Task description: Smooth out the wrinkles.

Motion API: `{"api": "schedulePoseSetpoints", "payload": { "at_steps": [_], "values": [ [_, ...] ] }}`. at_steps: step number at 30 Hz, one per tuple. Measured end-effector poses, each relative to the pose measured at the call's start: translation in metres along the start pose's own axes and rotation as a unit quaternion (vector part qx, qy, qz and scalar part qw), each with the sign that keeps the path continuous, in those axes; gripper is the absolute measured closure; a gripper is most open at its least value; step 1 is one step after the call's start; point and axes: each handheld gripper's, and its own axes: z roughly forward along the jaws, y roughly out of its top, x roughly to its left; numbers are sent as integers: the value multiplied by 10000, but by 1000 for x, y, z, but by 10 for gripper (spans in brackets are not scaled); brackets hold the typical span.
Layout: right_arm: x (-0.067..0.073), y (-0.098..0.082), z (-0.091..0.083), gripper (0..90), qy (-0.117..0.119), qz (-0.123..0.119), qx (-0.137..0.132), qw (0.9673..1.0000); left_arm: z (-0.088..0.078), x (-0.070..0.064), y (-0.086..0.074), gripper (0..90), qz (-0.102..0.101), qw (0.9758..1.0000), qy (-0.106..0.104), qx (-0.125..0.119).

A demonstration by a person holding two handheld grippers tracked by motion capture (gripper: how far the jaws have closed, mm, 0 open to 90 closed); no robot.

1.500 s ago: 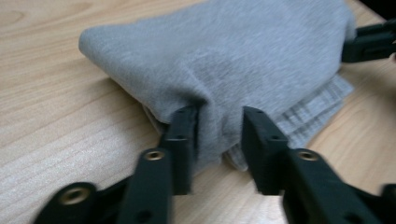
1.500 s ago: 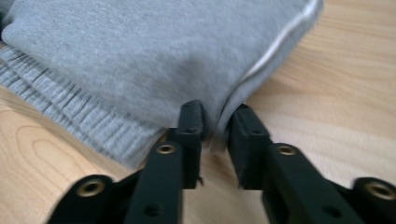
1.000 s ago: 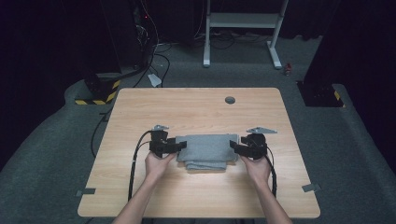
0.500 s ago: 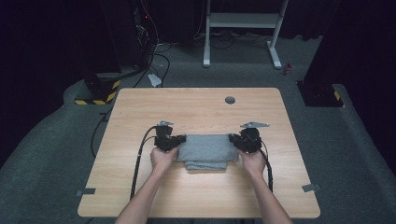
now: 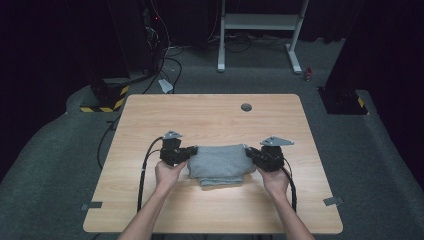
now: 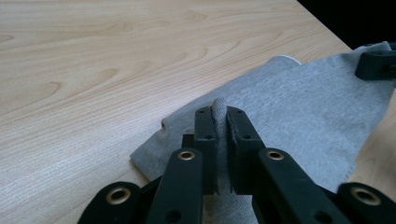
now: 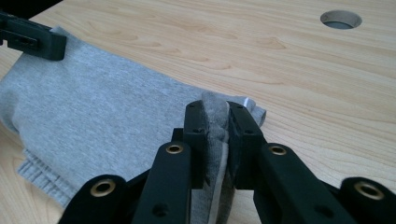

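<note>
Left hand-held gripper (image 5: 192,151) and right hand-held gripper (image 5: 248,152), jaws just closed, each pinch an unlabelled folded grey garment (image 5: 218,164) mid-worktop (image 5: 210,115), cable hole (image 5: 246,107) beyond.

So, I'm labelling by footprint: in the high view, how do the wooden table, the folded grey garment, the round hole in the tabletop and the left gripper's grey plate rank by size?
Largest to smallest:
1. wooden table
2. folded grey garment
3. grey plate
4. round hole
The last two look close; the plate sits nearer the camera, so that order is unsure.
</note>
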Motion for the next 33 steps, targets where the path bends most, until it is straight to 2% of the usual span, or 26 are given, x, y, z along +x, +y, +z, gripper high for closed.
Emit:
{"api": "schedulePoseSetpoints", "payload": {
  "at_steps": [2,4,7,9,10,15,16,17,19,21,22,24,27,30,31,33],
  "values": [
    [3,-1,-5,798,32,4,-61,10000,-8,-4,-1,843,85,9999,-76,-93],
    [7,-5,-11,798,95,-165,-164,9997,-16,-10,-7,846,188,9996,-168,-147],
    [14,-15,-19,798,179,-226,-144,9995,-20,-16,-17,847,280,9992,-264,-125],
    [17,-24,-22,798,215,-259,-102,9994,-19,-17,-24,848,394,9990,-215,-43],
    [18,-28,-23,798,237,-256,-89,9994,-18,-17,-28,848,370,9990,-235,-9],
    [22,-48,-23,796,343,-191,197,9990,-18,-23,-51,847,358,9986,-355,133],
    [22,-48,-23,796,343,-191,197,9990,-18,-23,-51,847,358,9986,-355,133],
    [24,-54,-21,795,385,-201,310,9986,-18,-25,-54,847,342,9985,-389,158],
    [26,-60,-18,794,428,-212,409,9980,-15,-29,-63,846,429,9981,-369,261],
    [30,-66,-14,793,402,-260,585,9971,-7,-32,-71,841,479,9981,-244,298],
    [32,-68,-12,792,358,-347,615,9969,-5,-32,-72,841,456,9984,-229,256],
    [35,-70,-9,792,280,-370,645,9968,-1,-29,-71,842,356,9991,-189,166],
    [34,-70,-2,793,174,-448,676,9966,4,-26,-65,844,467,9987,-69,168],
    [29,-64,7,792,84,-448,659,9968,12,-18,-58,845,445,9989,28,137],
    [27,-62,11,793,37,-488,639,9968,18,-12,-51,845,364,9993,80,100],
    [19,-52,24,792,-45,-368,675,9970,27,-2,-40,845,192,9997,100,66]
  ]
}}
